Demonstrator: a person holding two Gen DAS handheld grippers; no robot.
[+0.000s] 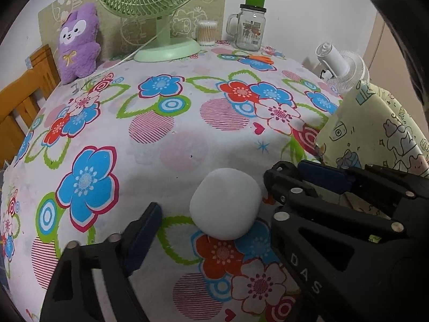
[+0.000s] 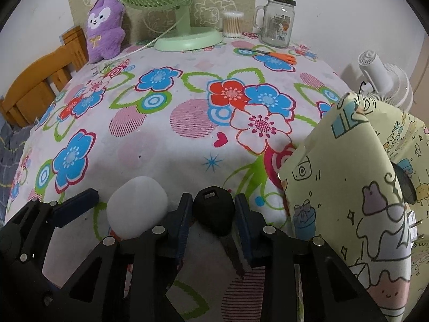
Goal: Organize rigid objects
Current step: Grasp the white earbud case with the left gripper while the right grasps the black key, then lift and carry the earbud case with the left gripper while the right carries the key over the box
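With sorting barely begun, the right gripper [image 2: 213, 212] clamped a black key [image 2: 213, 209] while the left gripper [image 1: 211, 214] straddled, fingers apart, a white stone [image 1: 225, 203] on the floral tablecloth [image 1: 187, 134].

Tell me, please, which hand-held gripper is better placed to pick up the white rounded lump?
Left. The left hand-held gripper stands open with the white rounded lump between its fingers, while the right hand-held gripper is shut on the black key.

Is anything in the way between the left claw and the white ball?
No. The white ball sits on the flowery cloth right between the left gripper fingers, with nothing visible in front of it.
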